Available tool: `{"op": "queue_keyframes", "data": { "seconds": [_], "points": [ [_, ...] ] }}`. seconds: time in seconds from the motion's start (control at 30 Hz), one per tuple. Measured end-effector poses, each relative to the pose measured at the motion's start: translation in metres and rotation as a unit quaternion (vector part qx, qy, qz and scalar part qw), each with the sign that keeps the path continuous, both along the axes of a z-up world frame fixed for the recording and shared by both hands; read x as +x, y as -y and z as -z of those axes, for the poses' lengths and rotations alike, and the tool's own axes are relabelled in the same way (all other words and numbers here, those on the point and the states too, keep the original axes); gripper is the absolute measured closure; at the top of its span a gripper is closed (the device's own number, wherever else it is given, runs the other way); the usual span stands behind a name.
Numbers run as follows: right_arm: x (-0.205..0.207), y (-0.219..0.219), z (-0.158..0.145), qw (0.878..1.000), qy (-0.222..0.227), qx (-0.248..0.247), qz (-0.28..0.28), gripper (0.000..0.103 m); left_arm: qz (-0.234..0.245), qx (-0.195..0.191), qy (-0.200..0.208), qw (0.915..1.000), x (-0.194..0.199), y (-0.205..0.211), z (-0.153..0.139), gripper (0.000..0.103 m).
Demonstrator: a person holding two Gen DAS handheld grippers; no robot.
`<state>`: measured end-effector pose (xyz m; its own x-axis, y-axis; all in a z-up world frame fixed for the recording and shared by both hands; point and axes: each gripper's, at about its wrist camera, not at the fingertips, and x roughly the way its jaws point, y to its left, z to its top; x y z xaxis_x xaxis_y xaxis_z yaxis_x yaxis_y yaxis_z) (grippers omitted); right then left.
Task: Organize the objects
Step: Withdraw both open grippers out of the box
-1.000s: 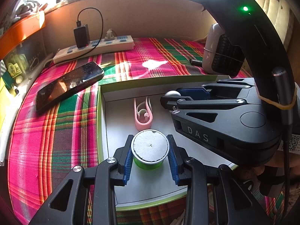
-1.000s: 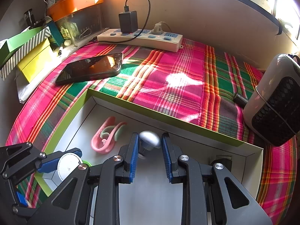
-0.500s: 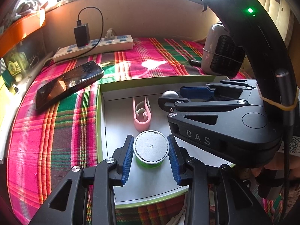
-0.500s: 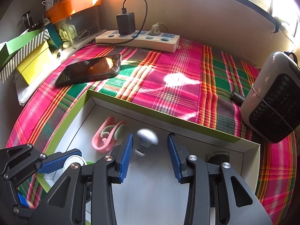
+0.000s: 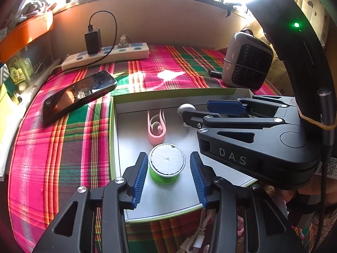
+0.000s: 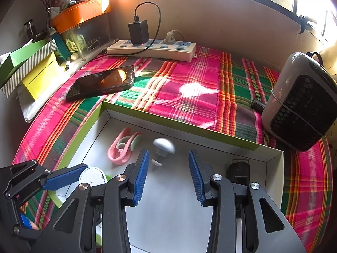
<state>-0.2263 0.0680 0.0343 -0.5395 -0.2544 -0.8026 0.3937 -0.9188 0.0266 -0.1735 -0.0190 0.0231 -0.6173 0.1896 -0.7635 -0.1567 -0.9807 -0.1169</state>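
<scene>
1. My left gripper (image 5: 167,169) is opening; the green spool (image 5: 166,164) stands between the pads, untouched, in the tray (image 5: 112,135).
2. My right gripper (image 6: 168,175), marked "DAS", gapes empty; the white knob (image 6: 163,146) lies just beyond its tips.

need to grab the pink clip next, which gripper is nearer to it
Left. The left gripper straddles the green spool just before the pink clip; the right gripper sits further right, by the mushroom knob.

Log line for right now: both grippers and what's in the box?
left gripper: opening, fingers clear of green spool | right gripper: open, white knob released | box: also pink clip
</scene>
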Motion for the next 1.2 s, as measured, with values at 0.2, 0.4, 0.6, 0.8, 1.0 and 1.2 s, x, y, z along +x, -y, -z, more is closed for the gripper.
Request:
{"op": "queue_keyframes", "data": {
  "seconds": [0.2, 0.4, 0.6, 0.8, 1.0, 1.2],
  "points": [
    [0.01, -0.007, -0.007, 1.0, -0.006, -0.009, 0.007, 0.062, -0.001, 0.0, -0.004, 1.0, 0.006, -0.001, -0.003, 0.062],
    [0.024, -0.019, -0.017, 0.999, -0.017, -0.025, 0.019, 0.062, -0.009, 0.002, -0.01, 0.9999, 0.016, 0.002, -0.007, 0.062],
    [0.043, -0.028, -0.024, 0.999, -0.032, -0.023, 0.027, 0.062, -0.012, 0.004, -0.019, 0.9997, 0.029, 0.004, -0.013, 0.062],
    [0.06, -0.039, -0.028, 0.998, -0.039, -0.028, 0.039, 0.062, -0.013, 0.005, -0.031, 0.9994, 0.045, 0.006, -0.019, 0.062],
    [0.08, -0.048, -0.03, 0.997, -0.048, -0.032, 0.047, 0.062, -0.017, 0.012, -0.027, 0.9994, 0.057, 0.01, -0.019, 0.062],
    [0.102, -0.051, -0.029, 0.997, -0.053, -0.033, 0.051, 0.062, -0.019, 0.022, -0.026, 0.9993, 0.071, 0.014, -0.017, 0.062]
  ]
}}
